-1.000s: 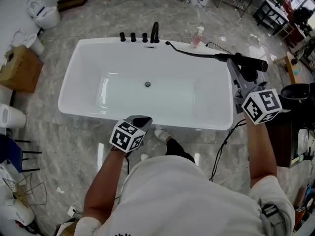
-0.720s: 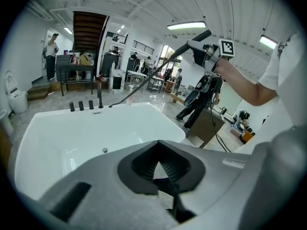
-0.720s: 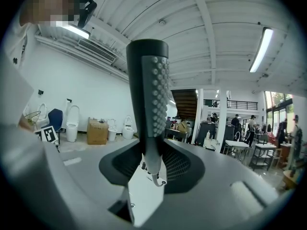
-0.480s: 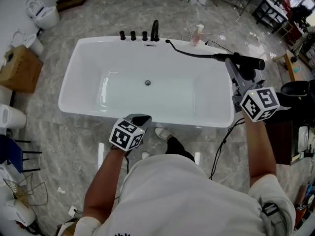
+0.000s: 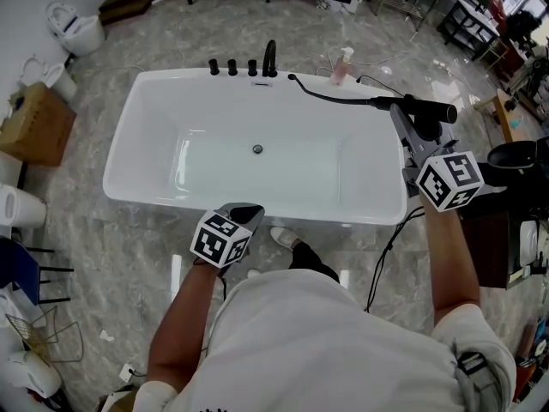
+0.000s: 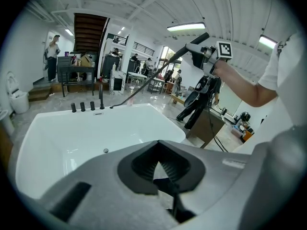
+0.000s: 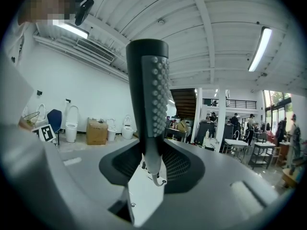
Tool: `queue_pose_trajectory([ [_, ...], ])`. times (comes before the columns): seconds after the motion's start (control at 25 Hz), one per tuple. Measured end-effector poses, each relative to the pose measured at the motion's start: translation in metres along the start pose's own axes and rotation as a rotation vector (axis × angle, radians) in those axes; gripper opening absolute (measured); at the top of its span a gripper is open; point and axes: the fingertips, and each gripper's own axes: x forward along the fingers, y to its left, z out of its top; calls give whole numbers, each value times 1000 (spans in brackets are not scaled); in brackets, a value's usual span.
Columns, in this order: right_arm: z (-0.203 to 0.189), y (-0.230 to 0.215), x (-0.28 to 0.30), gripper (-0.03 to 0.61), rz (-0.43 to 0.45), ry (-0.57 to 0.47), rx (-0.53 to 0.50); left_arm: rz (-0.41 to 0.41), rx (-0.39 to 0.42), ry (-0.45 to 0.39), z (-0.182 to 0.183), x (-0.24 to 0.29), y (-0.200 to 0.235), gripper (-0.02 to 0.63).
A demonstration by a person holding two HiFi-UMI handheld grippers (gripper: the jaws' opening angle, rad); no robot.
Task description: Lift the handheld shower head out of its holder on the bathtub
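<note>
Little shift; R claw (image 5: 405, 115) pinching 1 shower head (image 5: 429, 107); L claw (image 5: 243, 208) pressed together; 1 tub (image 5: 343, 204).

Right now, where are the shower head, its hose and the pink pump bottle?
shower head (image 5: 442, 110): head view, on its black outer end.
hose (image 5: 333, 96): head view, on the middle of its curve.
pink pump bottle (image 5: 342, 72): head view, on its body.

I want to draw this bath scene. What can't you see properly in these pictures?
Pink bottle: label too small to read, head view.
Where the hose meets the bathtub rim: too small, head view.
Bathtub in the right gripper view: not seen; the right gripper's own body fills the bottom.
</note>
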Motion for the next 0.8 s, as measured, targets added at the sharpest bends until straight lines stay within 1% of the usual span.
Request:
queue_pose_trajectory([
  [0.8, -8, -3, -4, 147, 3, 14, 10, 1, -4, -1, 1, -1, -9, 6],
])
